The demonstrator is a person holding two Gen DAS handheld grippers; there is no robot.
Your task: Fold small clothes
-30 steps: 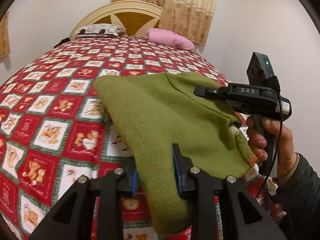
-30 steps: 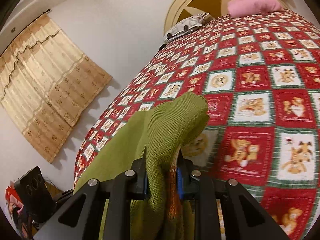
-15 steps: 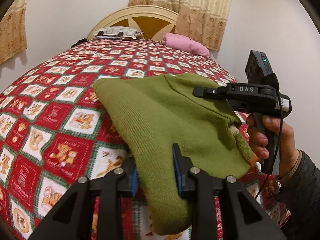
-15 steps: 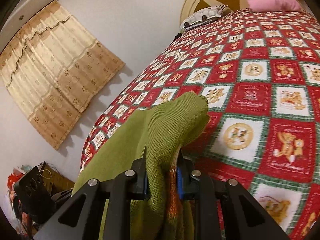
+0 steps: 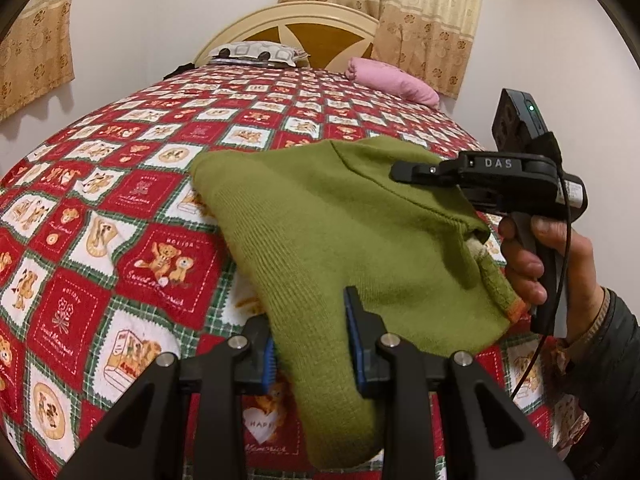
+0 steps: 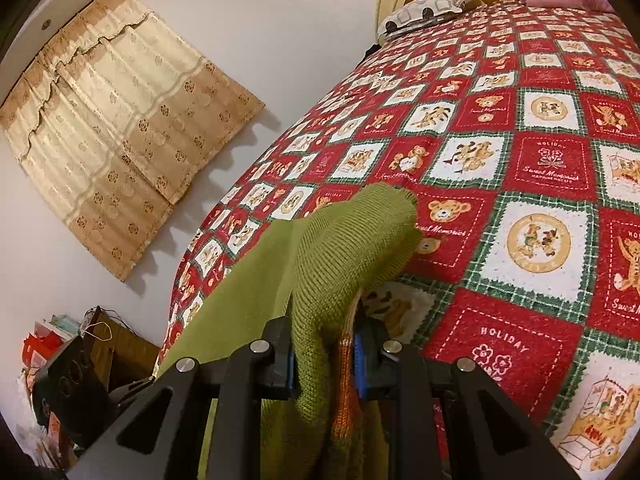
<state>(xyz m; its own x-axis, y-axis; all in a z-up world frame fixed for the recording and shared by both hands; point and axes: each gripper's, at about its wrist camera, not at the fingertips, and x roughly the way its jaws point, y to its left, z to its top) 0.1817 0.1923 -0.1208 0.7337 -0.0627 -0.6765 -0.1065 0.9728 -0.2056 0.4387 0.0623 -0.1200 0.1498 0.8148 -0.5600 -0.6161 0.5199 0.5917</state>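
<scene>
Above bedspread, both grippers' fingers clamp sweater

From close behind each gripper's fingers, the bed is viewed obliquely downward toward the headboard, the green garment being shared.

The left gripper clamped a green knitted garment above the red patchwork bed, while the right gripper, held in a hand, pinched its far edge.
</scene>
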